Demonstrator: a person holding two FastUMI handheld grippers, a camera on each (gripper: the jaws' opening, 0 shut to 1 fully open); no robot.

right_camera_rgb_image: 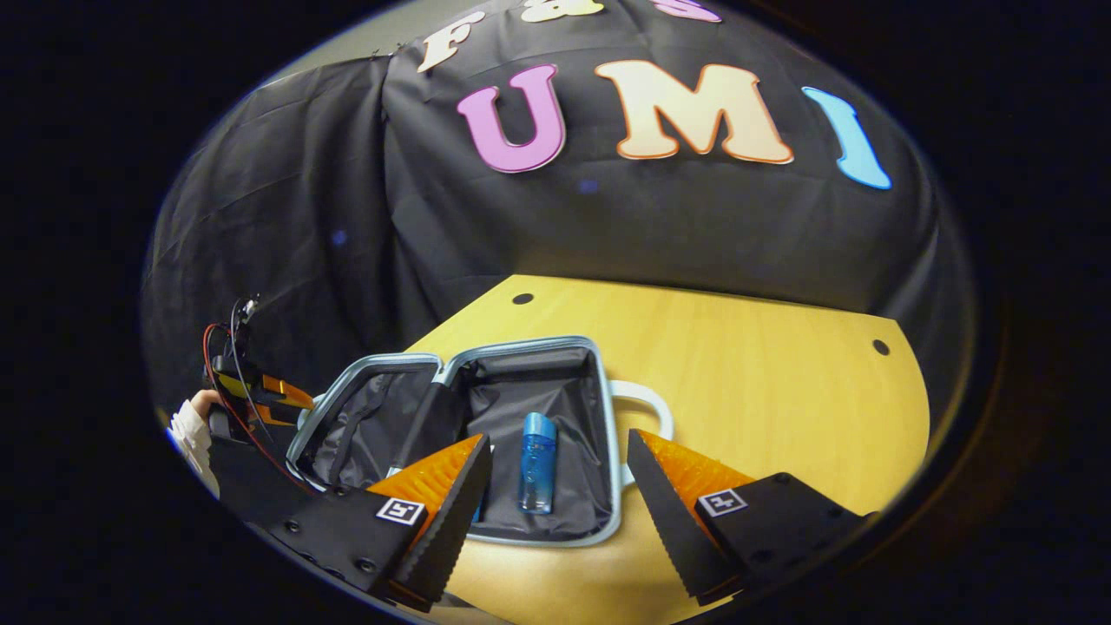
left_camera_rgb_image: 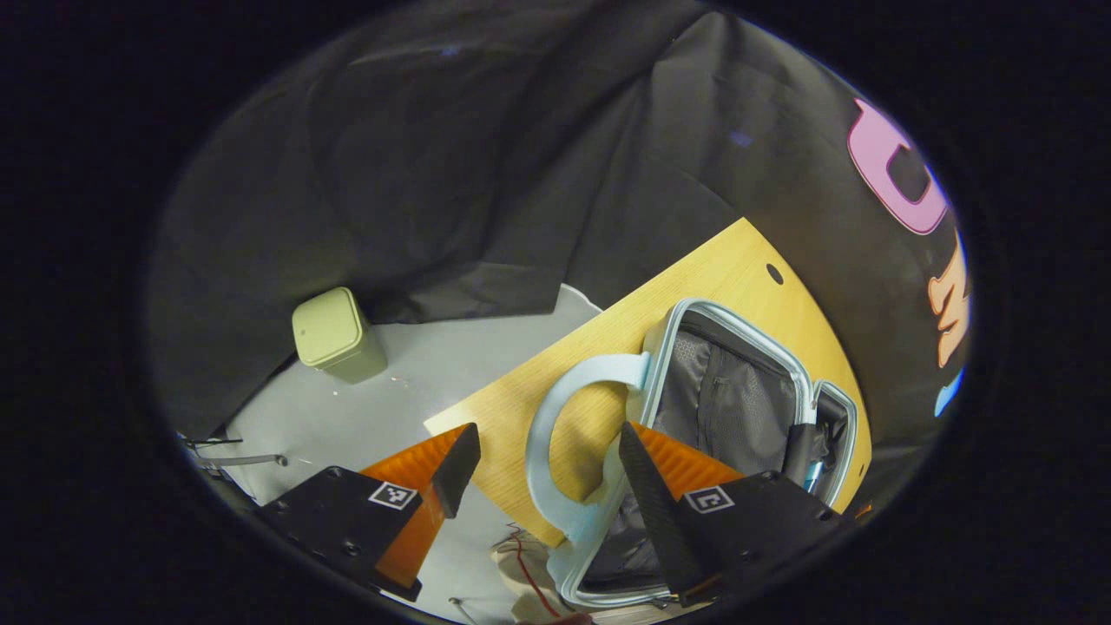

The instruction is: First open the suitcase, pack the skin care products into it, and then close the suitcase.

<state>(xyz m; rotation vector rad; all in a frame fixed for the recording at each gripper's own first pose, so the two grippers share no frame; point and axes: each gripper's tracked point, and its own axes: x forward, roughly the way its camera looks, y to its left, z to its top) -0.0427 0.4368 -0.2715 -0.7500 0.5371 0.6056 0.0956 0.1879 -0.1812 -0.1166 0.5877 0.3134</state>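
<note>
In the left gripper view, a pale green lidded bin (left_camera_rgb_image: 337, 335) stands on the grey floor (left_camera_rgb_image: 408, 373), well to the left of the suitcase and close against the hanging black cloth. Nearer, the left gripper (left_camera_rgb_image: 547, 469) hangs with its jaws spread wide and nothing between them; one finger sits over the floor, the other over the suitcase's rim. Between the fingers shows a corner of the light wooden table (left_camera_rgb_image: 694, 278), which carries the small pale blue hard-shell suitcase (left_camera_rgb_image: 664, 347). The case lies open, its grey fabric lining with a zipped mesh panel facing up, and its curved pale blue handle (left_camera_rgb_image: 555, 408) juts out over the tabletop on the side toward the bin.

In the right gripper view, at the far left beside the suitcase, a hand in a white sleeve (right_camera_rgb_image: 193, 430) holds the other gripper, red and black wires trailing off it. Just to the right the suitcase (right_camera_rgb_image: 534, 343) lies open flat on the table (right_camera_rgb_image: 764, 373), both dark-lined halves up. A clear blue skin care bottle with a blue cap (right_camera_rgb_image: 537, 460) lies inside the half nearer the handle (right_camera_rgb_image: 647, 404), roughly in that half's middle. The right gripper (right_camera_rgb_image: 560, 486) hovers in front of the case, jaws parted and empty, one finger overlapping the case's near edge and the other over bare table just right of the handle.
</note>
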